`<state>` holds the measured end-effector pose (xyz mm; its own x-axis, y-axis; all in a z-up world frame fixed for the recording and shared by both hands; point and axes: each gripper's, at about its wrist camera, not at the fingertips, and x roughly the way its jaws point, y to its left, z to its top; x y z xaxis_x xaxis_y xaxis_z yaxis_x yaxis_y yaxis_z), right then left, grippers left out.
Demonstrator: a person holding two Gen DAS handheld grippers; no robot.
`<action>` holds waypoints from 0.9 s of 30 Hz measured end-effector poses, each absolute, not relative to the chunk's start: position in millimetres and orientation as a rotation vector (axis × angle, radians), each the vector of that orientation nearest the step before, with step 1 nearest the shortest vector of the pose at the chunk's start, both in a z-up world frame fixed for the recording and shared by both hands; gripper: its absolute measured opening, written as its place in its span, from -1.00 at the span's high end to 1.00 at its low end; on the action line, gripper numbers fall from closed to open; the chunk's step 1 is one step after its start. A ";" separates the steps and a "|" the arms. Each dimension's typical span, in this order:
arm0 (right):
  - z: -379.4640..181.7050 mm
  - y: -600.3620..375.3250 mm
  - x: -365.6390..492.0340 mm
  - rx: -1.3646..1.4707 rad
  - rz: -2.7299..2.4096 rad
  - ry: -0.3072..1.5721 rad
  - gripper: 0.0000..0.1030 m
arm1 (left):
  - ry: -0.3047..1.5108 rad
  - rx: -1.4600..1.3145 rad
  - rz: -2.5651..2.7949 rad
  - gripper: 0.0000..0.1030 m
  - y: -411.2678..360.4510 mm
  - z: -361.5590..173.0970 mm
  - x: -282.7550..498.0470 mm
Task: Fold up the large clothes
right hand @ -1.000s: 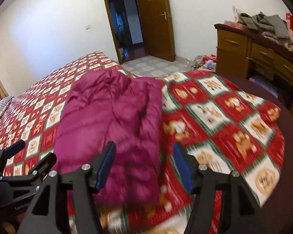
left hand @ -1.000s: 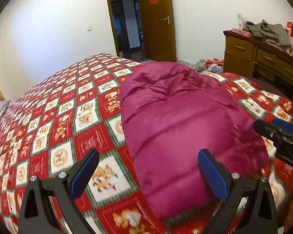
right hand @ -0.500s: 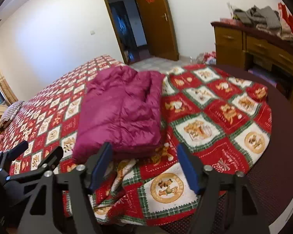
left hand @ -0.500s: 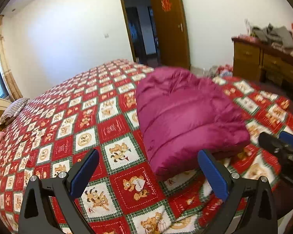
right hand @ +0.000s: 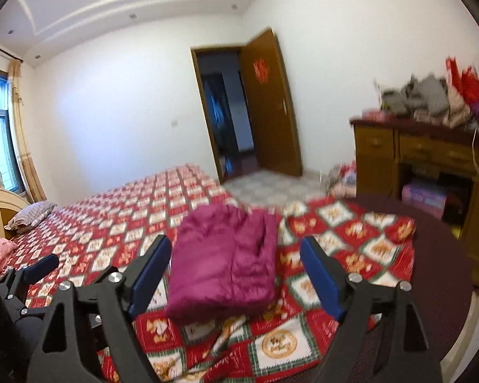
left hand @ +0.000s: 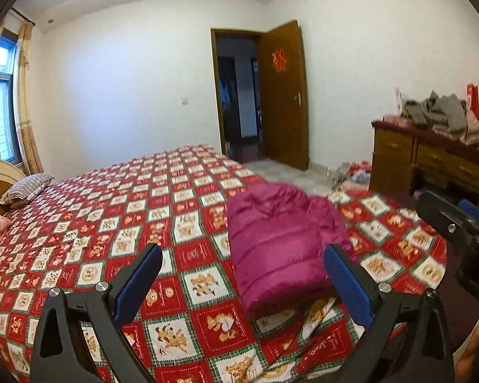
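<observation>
Pulled back and lifted away from the purple down jacket (left hand: 284,249) compared with a second ago: then filling the lower view and lying between the fingers, now smaller and well clear of both grippers. More ceiling and wall in sight as well.

Left gripper (left hand: 242,284) standing wide, nothing between its blue pads. Right gripper (right hand: 236,277) also wide, jaws opening at this moment, nothing held between them; jacket seen only behind the gap, not touched.

Jacket lying folded into a compact bundle on the bed (left hand: 89,233), near the foot corner, on the red and green checked bedspread (right hand: 351,249) with bear pictures. Probably the end of the folding step: fold done, release finished, hands retreating. Next move, as a judgement: either smoothing the bundle, or fetching another large garment; for that, a new reach with open jaws and both grippers working together.

Bedspread rumpled just in front of the bundle, otherwise flat. Striped pillow (left hand: 25,188) far at the head end. Beyond the bed, white walls, an open brown door (left hand: 284,95) and a wooden dresser (right hand: 424,153) with a pile of grey clothes (right hand: 424,95) on top. More cloth on the floor beside the dresser, too blurred to name.
</observation>
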<state>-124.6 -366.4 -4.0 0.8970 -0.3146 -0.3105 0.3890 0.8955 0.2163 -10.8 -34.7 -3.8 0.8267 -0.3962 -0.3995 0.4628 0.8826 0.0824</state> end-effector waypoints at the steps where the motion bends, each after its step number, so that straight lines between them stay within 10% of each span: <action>1: 0.8 -362.9 -128.7 0.265 -0.376 0.244 -0.68 | 0.369 0.170 -0.456 -0.98 -32.5 -0.2 -12.7; 27: 8.2 -354.9 -137.6 0.226 -0.378 0.163 -0.83 | 0.252 0.113 -0.450 -0.98 -17.3 22.9 -29.0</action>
<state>-137.6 -354.9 8.2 0.9169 -0.3458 -0.1994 0.3822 0.9048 0.1879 -29.0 -17.3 22.9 0.8698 -0.4158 -0.2657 0.4437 0.8946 0.0526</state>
